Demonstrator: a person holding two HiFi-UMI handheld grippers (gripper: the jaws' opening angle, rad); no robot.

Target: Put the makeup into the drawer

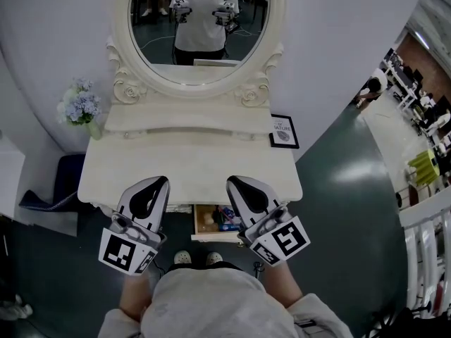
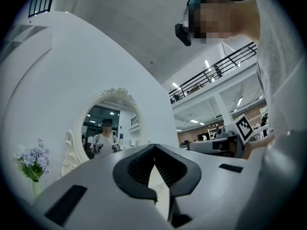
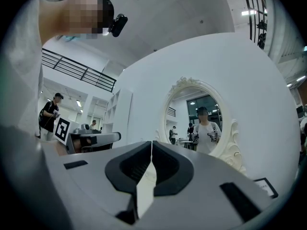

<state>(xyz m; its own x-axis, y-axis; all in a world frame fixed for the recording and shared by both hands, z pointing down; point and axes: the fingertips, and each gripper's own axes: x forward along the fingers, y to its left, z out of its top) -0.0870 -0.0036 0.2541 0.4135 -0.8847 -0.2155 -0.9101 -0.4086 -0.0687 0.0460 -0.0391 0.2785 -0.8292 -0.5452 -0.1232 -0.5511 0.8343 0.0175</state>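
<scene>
The person holds both grippers side by side, low over the front edge of a white dressing table (image 1: 190,164), each pointing roughly level towards the oval mirror (image 1: 204,20) ahead of them. The left gripper (image 1: 161,180) is clenched: in its own view the two dark jaw tips meet at the far end, with only the pale tabletop showing through the gap behind them and nothing caught in between. The right gripper (image 1: 233,181) is likewise closed and empty, its jaws drawn together to a thin seam along their length. Below and between the two grippers, nearer the right one, the drawer (image 1: 211,237) stands pulled out from under the tabletop. The makeup (image 1: 227,219) lies inside it, at the drawer's right end, just beneath the right gripper's inner side and partly covered by that gripper's body; the single pieces are too small to tell apart. Beyond the left gripper and off to its outer side, a bunch of pale blue flowers (image 1: 79,105) stands at the table's back corner. Ahead of the right gripper, to its outer side, a small framed picture (image 1: 283,131) leans at the table's far right end. Behind the grippers, under the drawer's front, the toes of the person's shoes (image 1: 183,258) show on the dark floor.
</scene>
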